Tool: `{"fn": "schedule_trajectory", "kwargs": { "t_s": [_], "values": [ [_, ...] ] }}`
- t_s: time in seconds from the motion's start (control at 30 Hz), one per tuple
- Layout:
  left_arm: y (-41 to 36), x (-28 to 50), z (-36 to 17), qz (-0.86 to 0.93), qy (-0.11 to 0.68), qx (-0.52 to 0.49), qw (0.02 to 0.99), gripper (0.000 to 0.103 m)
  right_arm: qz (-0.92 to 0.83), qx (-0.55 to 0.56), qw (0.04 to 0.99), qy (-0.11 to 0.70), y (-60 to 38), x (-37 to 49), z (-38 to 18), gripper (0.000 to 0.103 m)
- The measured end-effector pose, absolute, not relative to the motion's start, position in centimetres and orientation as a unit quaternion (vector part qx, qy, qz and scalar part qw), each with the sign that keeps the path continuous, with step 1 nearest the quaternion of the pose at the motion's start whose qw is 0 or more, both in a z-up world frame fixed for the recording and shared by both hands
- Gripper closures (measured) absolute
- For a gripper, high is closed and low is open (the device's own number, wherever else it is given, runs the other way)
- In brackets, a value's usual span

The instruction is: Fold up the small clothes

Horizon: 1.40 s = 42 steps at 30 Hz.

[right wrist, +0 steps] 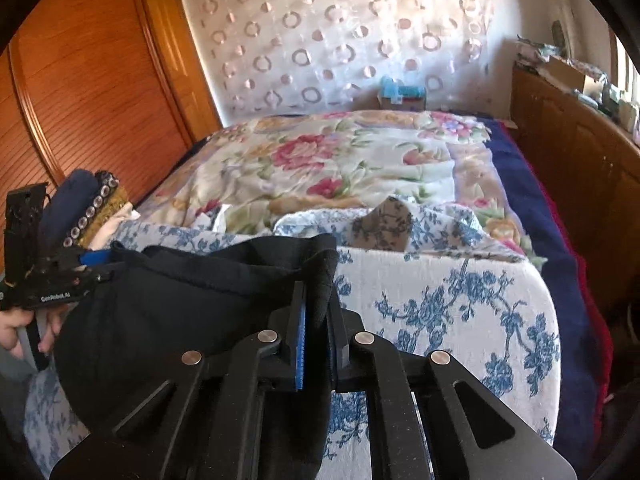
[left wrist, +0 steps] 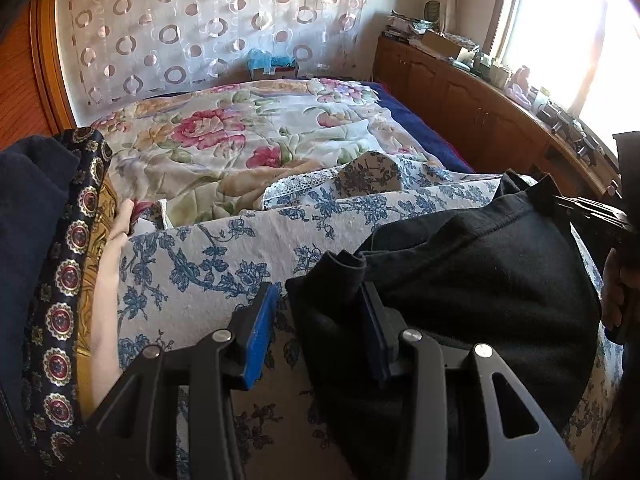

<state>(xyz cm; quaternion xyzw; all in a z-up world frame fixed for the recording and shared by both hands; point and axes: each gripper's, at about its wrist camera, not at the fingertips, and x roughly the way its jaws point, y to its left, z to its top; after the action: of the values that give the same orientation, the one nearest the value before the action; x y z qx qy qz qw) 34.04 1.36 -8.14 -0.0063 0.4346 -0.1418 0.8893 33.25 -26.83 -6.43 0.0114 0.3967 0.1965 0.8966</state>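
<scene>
your right gripper [right wrist: 316, 344] is clamped on one corner of the black garment [right wrist: 168, 312] and your left gripper [left wrist: 316, 332] stands parted around the other corner, not yet pinching, so the cloth hangs over the blue-flowered bed cover [right wrist: 460, 300] ready for folding.

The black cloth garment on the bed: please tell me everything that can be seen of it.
The black cloth garment is soft, matte, knit-looking fabric, plain, with a stitched hem. It lies rumpled on the white bedcover with blue flower print. The right gripper is shut on one edge fold, which rises between its blue-padded fingers. The left gripper stands open around another bunched edge, one finger against the cloth. Which kind of garment it is cannot be told.
</scene>
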Motion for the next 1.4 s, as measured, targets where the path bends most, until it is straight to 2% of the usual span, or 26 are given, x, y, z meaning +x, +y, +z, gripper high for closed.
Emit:
{"fn": "schedule_trajectory", "kwargs": {
  "t_s": [0.07,0.13,0.17,0.2,0.27,0.8,1.03,1.13,1.17,1.2,1.23,1.3,1.4],
  "values": [
    [1.5,33.8,-8.2,-0.144,0.437,-0.008,0.888,0.062,0.196,0.013,0.898,0.393,-26.8,33.2,-6.4,0.094],
    [1.7,33.6,-8.3,-0.147,0.440,-0.014,0.886,0.062,0.185,0.012,0.900,0.395,-26.9,33.0,-6.5,0.077],
    [1.8,33.6,-8.3,-0.149,0.442,-0.017,0.885,0.062,0.184,0.013,0.899,0.397,-26.9,32.8,-6.5,0.056],
    [1.9,33.5,-8.5,-0.152,0.443,-0.021,0.883,0.062,0.187,0.018,0.897,0.400,-27.0,32.7,-6.7,0.040],
    [2.1,33.6,-8.5,-0.154,0.444,-0.027,0.882,0.062,0.189,0.023,0.894,0.406,-27.3,32.2,-7.0,0.036],
    [2.3,33.6,-8.5,-0.156,0.446,-0.037,0.881,0.062,0.209,0.041,0.872,0.441,-26.6,31.6,-8.9,0.036],
    [2.0,33.6,-8.4,-0.163,0.446,-0.035,0.879,0.062,0.237,0.061,0.861,0.446,-26.1,31.3,-9.0,0.059],
    [1.5,33.4,-8.3,-0.179,0.444,-0.035,0.877,0.076,0.248,0.076,0.855,0.449,-26.0,31.4,-9.0,0.067],
    [1.4,33.3,-8.2,-0.182,0.443,-0.035,0.877,0.084,0.253,0.079,0.853,0.449,-26.0,31.4,-9.0,0.073],
    [1.3,33.2,-8.0,-0.189,0.442,-0.038,0.876,0.087,0.261,0.083,0.851,0.448,-25.9,31.4,-9.0,0.080],
    [1.3,33.0,-7.7,-0.196,0.438,-0.042,0.876,0.095,0.262,0.083,0.852,0.446,-25.8,31.3,-8.9,0.082],
    [0.9,32.1,-6.6,-0.216,0.423,-0.042,0.879,0.097,0.250,0.065,0.864,0.433,-25.3,30.7,-8.4,0.088],
    [0.4,30.6,-4.7,-0.228,0.401,-0.037,0.887,0.098,0.231,0.034,0.882,0.410,-24.5,29.5,-7.8,0.091]
  ]
}}
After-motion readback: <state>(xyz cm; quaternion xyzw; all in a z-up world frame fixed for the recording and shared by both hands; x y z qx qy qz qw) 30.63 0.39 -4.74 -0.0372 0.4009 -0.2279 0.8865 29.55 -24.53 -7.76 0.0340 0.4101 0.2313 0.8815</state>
